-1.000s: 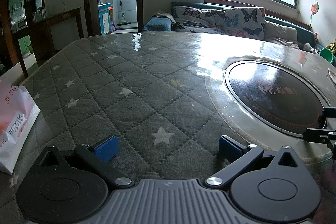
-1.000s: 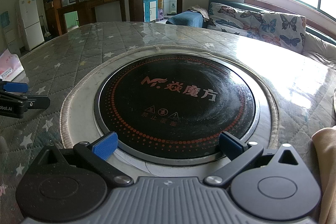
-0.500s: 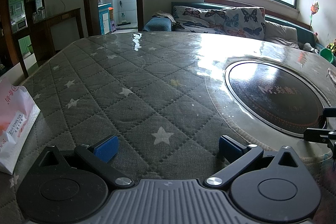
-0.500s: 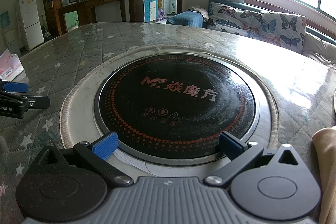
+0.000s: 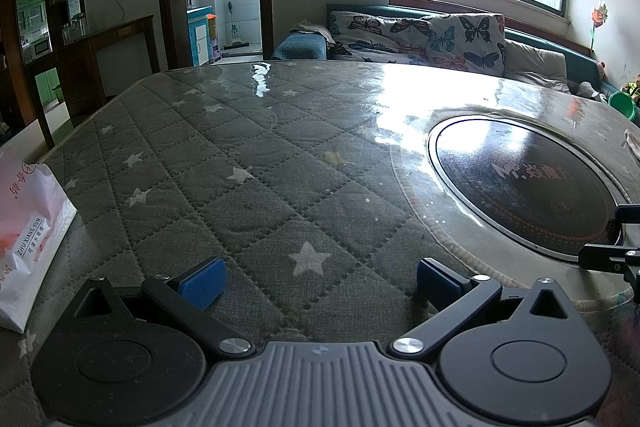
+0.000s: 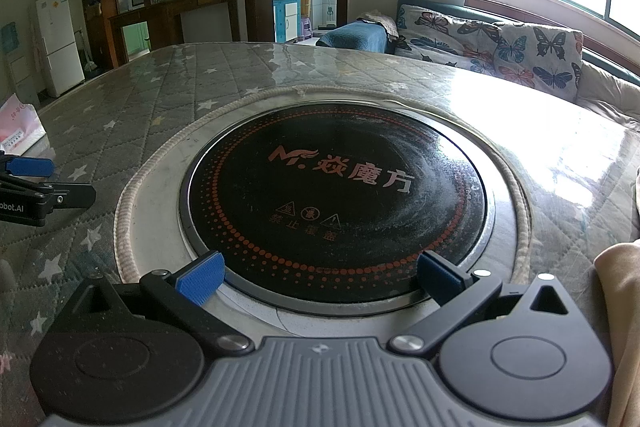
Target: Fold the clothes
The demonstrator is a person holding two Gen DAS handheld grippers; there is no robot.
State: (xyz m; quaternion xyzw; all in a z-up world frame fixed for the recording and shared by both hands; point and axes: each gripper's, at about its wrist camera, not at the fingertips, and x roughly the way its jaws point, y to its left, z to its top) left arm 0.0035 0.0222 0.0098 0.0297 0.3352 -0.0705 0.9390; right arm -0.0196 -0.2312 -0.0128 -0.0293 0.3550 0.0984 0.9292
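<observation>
Hovering low over the quilted, star-patterned bench [image 5: 248, 163], the left gripper [image 5: 318, 277] has its jaws apart with nothing between them. The right gripper [image 6: 318, 273] sits over the near rim of the round black hob [image 6: 336, 203], jaws likewise apart and empty. A beige cloth [image 6: 618, 307] lies at the right edge of the right view, just beside the right gripper; a white bag [image 5: 28, 235] stands at the bench's left edge.

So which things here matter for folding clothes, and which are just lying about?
For the job:
- beige cloth at the right edge, untouched
- left tongs, open
- right tongs, open
- quilted star table cover

Lying about:
- round induction hob
- pink-and-white paper bag
- butterfly cushions
</observation>
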